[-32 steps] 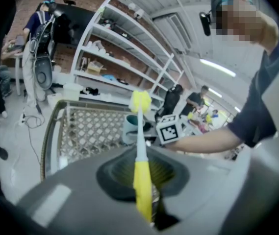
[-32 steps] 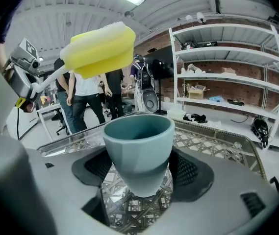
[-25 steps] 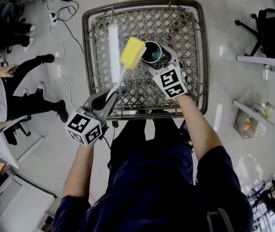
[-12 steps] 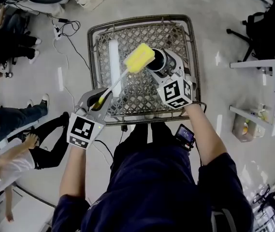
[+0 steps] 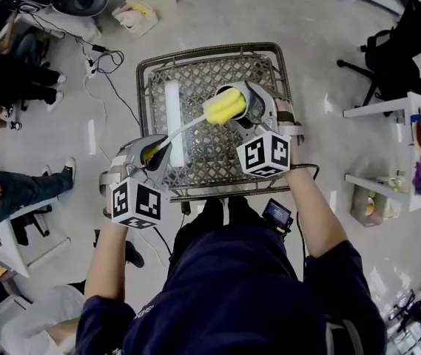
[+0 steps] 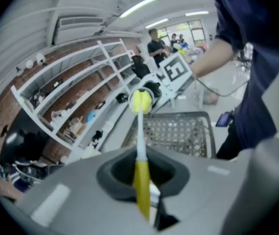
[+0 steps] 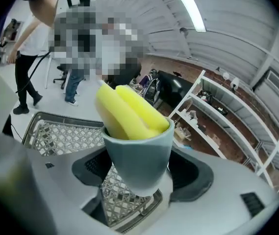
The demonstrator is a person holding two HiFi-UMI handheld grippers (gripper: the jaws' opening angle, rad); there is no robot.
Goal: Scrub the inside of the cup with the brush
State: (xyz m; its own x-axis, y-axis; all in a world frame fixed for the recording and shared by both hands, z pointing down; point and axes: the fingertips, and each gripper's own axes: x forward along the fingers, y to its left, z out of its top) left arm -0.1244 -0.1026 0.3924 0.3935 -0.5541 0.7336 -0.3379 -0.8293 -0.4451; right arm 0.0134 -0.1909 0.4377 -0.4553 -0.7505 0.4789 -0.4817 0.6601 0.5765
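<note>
Overhead, both grippers are held above a square bench (image 5: 195,143) with a woven lattice top and metal rim. The left gripper (image 5: 153,154) has its 2 jaws closed tight on the yellow grip of a long brush (image 5: 195,122) with a white shaft and yellow sponge head; the shaft runs up and right towards the other gripper. The right gripper (image 5: 258,113) has its jaws clamped against the lower body of a grey-blue cup (image 7: 138,160), which is lifted clear of the bench and tipped with its mouth towards the brush. The sponge head (image 7: 129,114) sits partly inside the cup, its upper part standing out past the rim. Seated people show on the floor at left.
</note>
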